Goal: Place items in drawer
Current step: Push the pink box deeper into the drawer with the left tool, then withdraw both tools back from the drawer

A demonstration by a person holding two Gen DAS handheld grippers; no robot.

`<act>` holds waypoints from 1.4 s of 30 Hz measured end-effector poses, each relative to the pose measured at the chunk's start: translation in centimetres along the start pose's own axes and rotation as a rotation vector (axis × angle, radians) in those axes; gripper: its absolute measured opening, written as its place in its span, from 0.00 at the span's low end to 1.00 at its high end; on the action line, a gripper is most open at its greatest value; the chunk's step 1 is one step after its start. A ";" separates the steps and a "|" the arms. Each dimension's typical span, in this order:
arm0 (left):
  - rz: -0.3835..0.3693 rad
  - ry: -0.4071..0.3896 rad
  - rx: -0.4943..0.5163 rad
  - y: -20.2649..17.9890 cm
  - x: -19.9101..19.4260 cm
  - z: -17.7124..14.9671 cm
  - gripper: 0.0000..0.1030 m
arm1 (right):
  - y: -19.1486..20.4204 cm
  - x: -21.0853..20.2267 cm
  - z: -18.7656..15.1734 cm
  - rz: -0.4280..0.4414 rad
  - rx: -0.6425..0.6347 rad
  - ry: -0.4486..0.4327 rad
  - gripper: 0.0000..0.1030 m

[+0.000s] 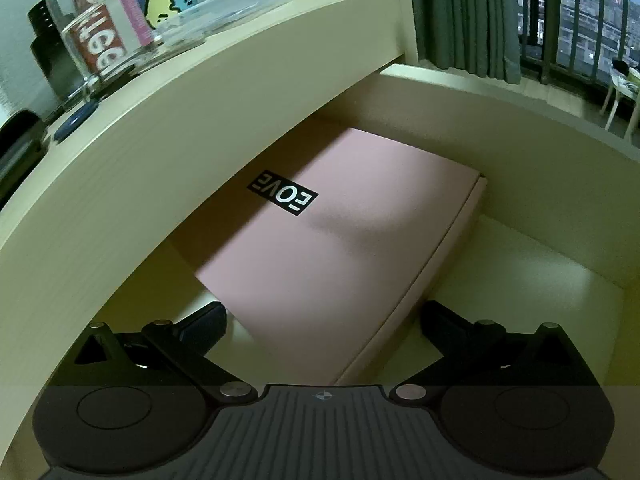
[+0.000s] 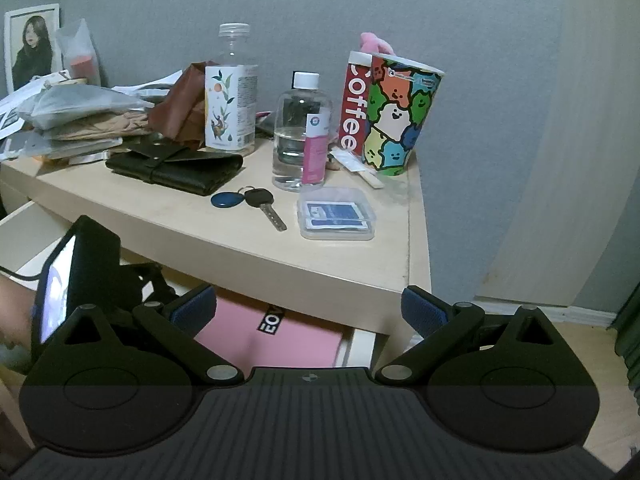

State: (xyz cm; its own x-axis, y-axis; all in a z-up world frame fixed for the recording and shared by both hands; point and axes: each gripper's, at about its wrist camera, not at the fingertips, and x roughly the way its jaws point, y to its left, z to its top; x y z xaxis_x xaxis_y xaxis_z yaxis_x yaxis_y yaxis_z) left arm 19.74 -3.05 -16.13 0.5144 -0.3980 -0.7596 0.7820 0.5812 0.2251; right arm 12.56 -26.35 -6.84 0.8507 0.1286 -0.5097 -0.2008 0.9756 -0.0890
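Observation:
A flat pink box [image 1: 340,240] with a black label lies inside the open drawer [image 1: 528,276], under the tabletop's edge. My left gripper [image 1: 324,320] is open, its fingers wide on either side of the box's near corner and apart from it. In the right wrist view the pink box [image 2: 280,340] shows below the tabletop [image 2: 200,228]. My right gripper [image 2: 310,310] hangs open and empty in front of the table. On top lie a key with a blue fob [image 2: 248,200], a clear plastic case [image 2: 336,214] and a black wallet [image 2: 176,166].
Two bottles [image 2: 230,108], a pink tube [image 2: 314,148] and a colourful cup [image 2: 396,116] stand at the back of the table, with a pile of bags and papers [image 2: 72,116] at the left. The left gripper's body [image 2: 72,280] and a hand show at lower left. Curtains [image 1: 464,16] hang beyond the drawer.

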 end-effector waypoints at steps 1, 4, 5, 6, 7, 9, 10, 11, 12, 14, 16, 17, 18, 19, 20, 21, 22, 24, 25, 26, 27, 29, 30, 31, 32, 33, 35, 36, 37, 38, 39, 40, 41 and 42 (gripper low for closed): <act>0.000 -0.003 0.001 0.1 -0.1 0.1 1.00 | 0.0 0.0 0.0 -0.001 0.001 -0.001 0.99; 0.001 -0.005 -0.008 0.5 -0.2 0.0 1.00 | -0.1 0.0 0.0 -0.004 0.004 -0.002 0.99; 0.001 -0.006 -0.009 0.5 -0.2 -0.1 1.00 | -0.1 0.0 0.0 -0.004 0.003 -0.002 0.99; 0.001 -0.009 -0.009 0.6 -0.2 -0.2 1.00 | -0.1 0.0 -0.1 -0.004 0.002 -0.002 0.99; 0.001 -0.015 -0.009 0.7 -0.2 -0.3 1.00 | -0.1 0.0 -0.1 -0.003 -0.002 -0.002 0.99; 0.001 -0.022 -0.015 0.6 0.5 -0.2 1.00 | 0.0 0.0 -0.1 -0.001 -0.007 -0.002 0.99; 0.002 -0.022 -0.019 0.5 0.7 -0.1 1.00 | 0.1 0.0 -0.1 -0.002 -0.009 -0.002 0.99; 0.003 -0.021 -0.023 0.5 0.9 0.1 1.00 | 0.1 0.0 -0.1 -0.002 -0.011 -0.002 0.99; 0.004 -0.020 -0.026 0.4 1.1 0.3 1.00 | 0.1 0.0 -0.1 -0.002 -0.012 -0.002 0.99; 0.007 -0.014 -0.025 -0.3 1.7 0.8 1.00 | 0.1 0.1 -0.1 -0.002 -0.011 -0.002 0.99; 0.010 -0.008 -0.023 -0.9 2.2 1.4 1.00 | 0.1 0.1 -0.1 -0.002 -0.010 -0.001 0.99; 0.012 -0.005 -0.022 -1.3 2.5 1.7 1.00 | 0.1 0.2 -0.1 -0.002 -0.010 0.001 0.99; 0.013 -0.002 -0.021 -1.6 2.8 2.0 1.00 | 0.1 0.3 -0.1 -0.001 -0.010 0.003 0.99; 0.015 0.001 -0.020 -1.9 3.1 2.2 1.00 | 0.1 0.4 -0.1 0.001 -0.010 0.005 0.99; 0.015 0.003 -0.020 -2.1 3.2 2.5 1.00 | 0.1 0.5 -0.1 0.002 -0.011 0.006 0.99; 0.011 0.000 -0.020 -2.1 3.1 2.4 1.00 | 0.2 0.5 -0.1 0.004 -0.012 0.006 0.99; 0.008 0.001 -0.019 -2.0 2.9 2.3 1.00 | 0.2 0.5 -0.1 0.005 -0.013 0.006 0.99; 0.022 0.003 -0.006 -2.2 2.6 2.5 1.00 | 0.3 0.5 -0.1 0.017 -0.013 0.005 0.99; 0.036 0.003 0.003 -2.2 2.3 2.6 1.00 | 0.3 0.5 -0.1 0.025 -0.010 0.004 0.99; 0.048 0.004 0.012 -2.2 1.9 2.6 1.00 | 0.3 0.5 -0.1 0.031 -0.006 0.004 0.99; 0.054 0.009 0.021 -1.8 1.2 2.4 1.00 | 0.2 0.5 -0.1 0.034 0.000 0.003 0.99; 0.066 0.019 0.038 -1.2 0.0 2.1 1.00 | 0.0 0.5 0.0 0.036 0.018 -0.001 0.99; 0.070 0.021 0.042 -1.3 -0.1 2.4 1.00 | -0.1 0.5 0.0 0.037 0.026 -0.002 0.99; 0.076 0.017 0.047 -1.3 -0.6 2.4 1.00 | -0.1 0.5 0.0 0.041 0.033 -0.004 0.99; 0.084 0.012 0.053 -1.2 -1.1 2.4 1.00 | -0.2 0.5 0.1 0.049 0.040 -0.009 0.99; 0.095 0.006 0.056 -1.2 -1.6 2.3 1.00 | -0.2 0.4 0.1 0.057 0.047 -0.015 0.99; 0.104 -0.005 0.040 -1.0 -2.8 2.2 1.00 | -0.3 0.2 0.2 0.073 0.061 -0.027 0.99; 0.106 -0.009 0.026 -0.7 -3.4 2.2 1.00 | -0.4 0.1 0.3 0.076 0.067 -0.036 0.99; 0.109 -0.016 0.009 -0.5 -4.1 2.1 1.00 | -0.5 0.0 0.3 0.079 0.074 -0.045 0.99; 0.118 -0.029 -0.018 -0.3 -4.8 2.1 1.00 | -0.6 -0.1 0.4 0.081 0.080 -0.054 0.99; 0.130 -0.041 -0.037 -0.2 -5.3 2.4 1.00 | -0.6 -0.2 0.4 0.081 0.086 -0.062 0.99; 0.140 -0.054 -0.056 -0.1 -5.9 2.5 1.00 | -0.6 -0.2 0.5 0.082 0.091 -0.071 0.99; 0.147 -0.068 -0.074 0.0 -6.6 2.7 1.00 | -0.7 -0.3 0.5 0.083 0.096 -0.080 0.99; 0.154 -0.081 -0.093 -0.3 -6.7 3.2 1.00 | -0.7 -0.3 0.6 0.084 0.102 -0.087 0.99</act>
State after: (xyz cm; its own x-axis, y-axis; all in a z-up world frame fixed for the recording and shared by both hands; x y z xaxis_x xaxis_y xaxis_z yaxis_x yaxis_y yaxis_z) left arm 17.17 -2.83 -9.11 0.6548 -0.3532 -0.6682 0.6580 0.7013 0.2741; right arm 12.70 -26.98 -6.13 0.8728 0.2211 -0.4351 -0.2263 0.9732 0.0406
